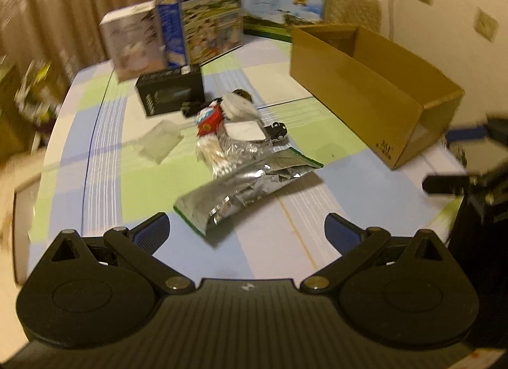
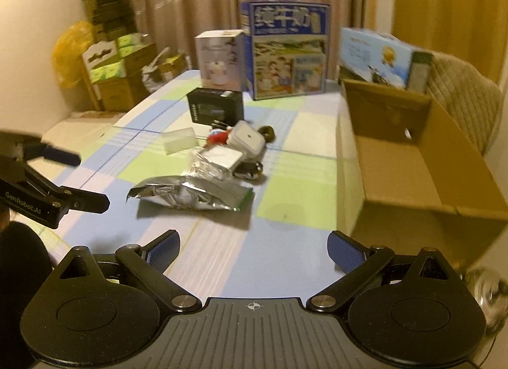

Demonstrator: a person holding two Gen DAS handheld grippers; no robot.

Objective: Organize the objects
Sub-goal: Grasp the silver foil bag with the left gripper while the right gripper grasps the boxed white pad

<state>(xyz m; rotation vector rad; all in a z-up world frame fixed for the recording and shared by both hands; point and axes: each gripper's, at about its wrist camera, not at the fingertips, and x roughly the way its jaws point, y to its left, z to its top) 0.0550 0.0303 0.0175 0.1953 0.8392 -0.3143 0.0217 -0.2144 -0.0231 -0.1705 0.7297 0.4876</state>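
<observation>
A pile of small objects lies mid-table: a crumpled silver foil bag [image 1: 244, 188] [image 2: 190, 194], a clear packet [image 1: 222, 150], a white square box [image 1: 246, 130] [image 2: 222, 156], a red packet [image 1: 209, 119] [image 2: 219, 137], a small black toy car [image 1: 277, 130] [image 2: 249, 170] and a translucent case [image 1: 158, 143] [image 2: 179, 140]. An open cardboard box [image 1: 374, 89] [image 2: 412, 159] stands to the right, with nothing visible inside. My left gripper [image 1: 246, 231] is open and empty just before the foil bag. My right gripper [image 2: 254, 246] is open and empty, short of the pile.
A black box [image 1: 171, 91] [image 2: 216, 108] lies behind the pile. A white carton [image 1: 133, 40], a tall blue milk carton [image 1: 206, 10] [image 2: 287, 51] and a blue flat box [image 1: 282, 3] stand at the table's far edge [image 1: 270, 39]. Stacked boxes [image 2: 111, 64] stand on the floor left.
</observation>
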